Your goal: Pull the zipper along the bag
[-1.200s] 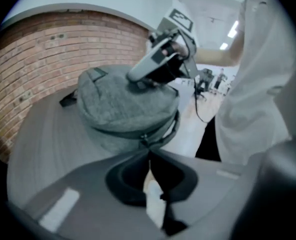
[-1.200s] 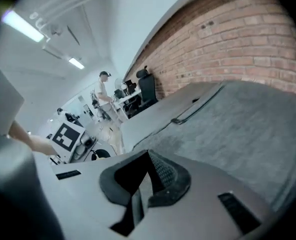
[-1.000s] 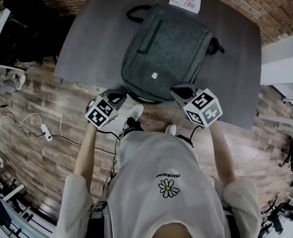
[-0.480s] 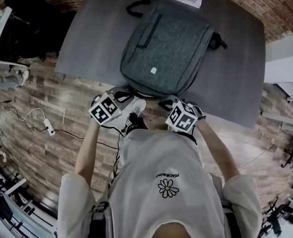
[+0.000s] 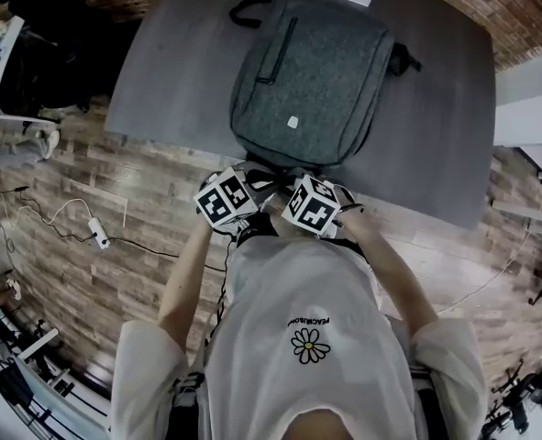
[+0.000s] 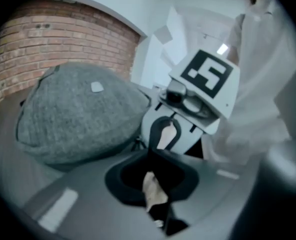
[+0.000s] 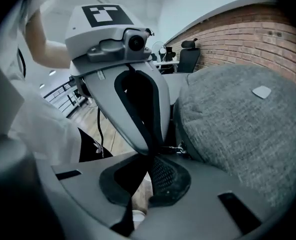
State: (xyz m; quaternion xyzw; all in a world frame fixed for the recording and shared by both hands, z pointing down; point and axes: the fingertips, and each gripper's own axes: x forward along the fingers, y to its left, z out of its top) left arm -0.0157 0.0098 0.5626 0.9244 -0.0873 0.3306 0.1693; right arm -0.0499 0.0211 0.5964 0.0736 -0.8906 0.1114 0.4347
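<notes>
At the near edge of the bag (image 5: pixel 307 81), left gripper (image 6: pixel 150 156), jaws just easing open, narrow, empty, and right gripper (image 7: pixel 150 154), closed, empty, crowd the zipper (image 7: pixel 182 147), likely to catch its pull.

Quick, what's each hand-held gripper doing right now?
Left hand-held gripper: jaws have just been opening, slightly apart, nothing between them.
Right hand-held gripper: shut, holding nothing.
</notes>
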